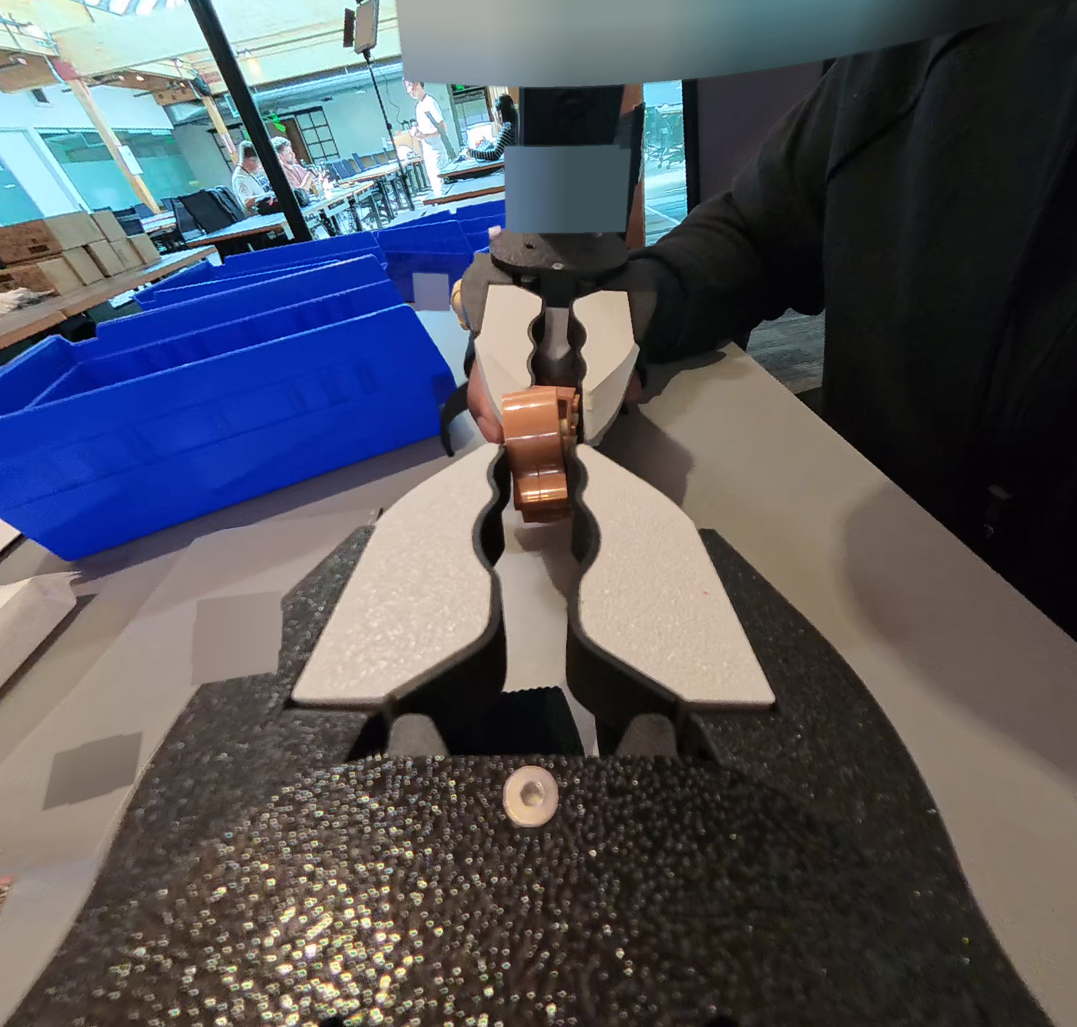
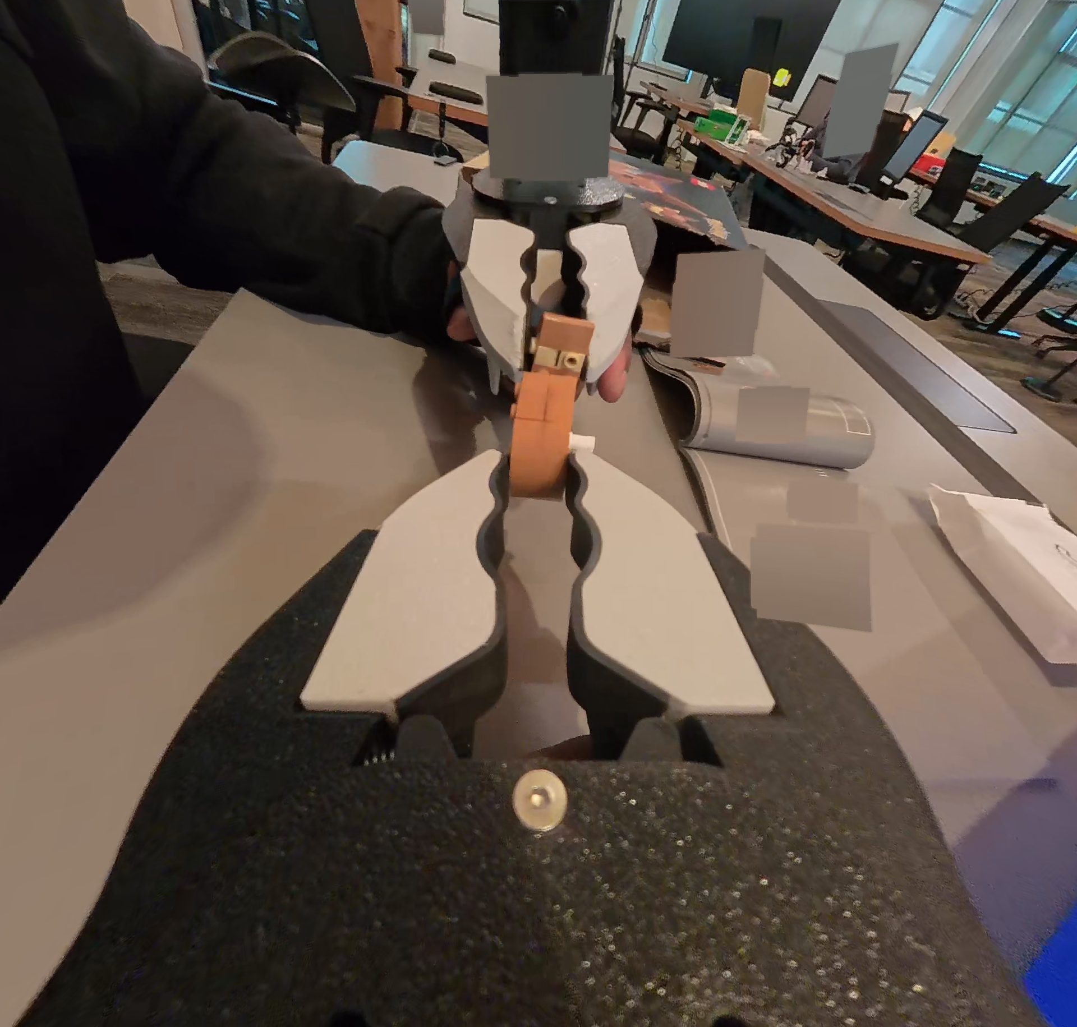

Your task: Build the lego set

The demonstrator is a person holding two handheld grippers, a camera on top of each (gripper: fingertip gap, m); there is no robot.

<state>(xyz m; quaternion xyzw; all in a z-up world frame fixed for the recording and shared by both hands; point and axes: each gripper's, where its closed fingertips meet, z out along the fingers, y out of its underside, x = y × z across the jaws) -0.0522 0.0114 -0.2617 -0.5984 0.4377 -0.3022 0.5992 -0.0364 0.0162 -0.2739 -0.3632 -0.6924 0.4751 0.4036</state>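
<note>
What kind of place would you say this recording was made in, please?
Most likely an open-plan office or workshop: rows of long desks with office chairs, a large dark monitor, and blue storage bins beside the grey worktable.

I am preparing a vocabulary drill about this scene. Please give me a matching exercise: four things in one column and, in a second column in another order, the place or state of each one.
Things:
1. brown brick assembly
2. blue bins
3. open booklet
4. white paper bag

Places or states:
A. lies on the table, pages curled
B. gripped at both ends by the two grippers
C. stand in a row on the table
D. lies flat near the table's right edge

Pairs: 1-B, 2-C, 3-A, 4-D
</note>
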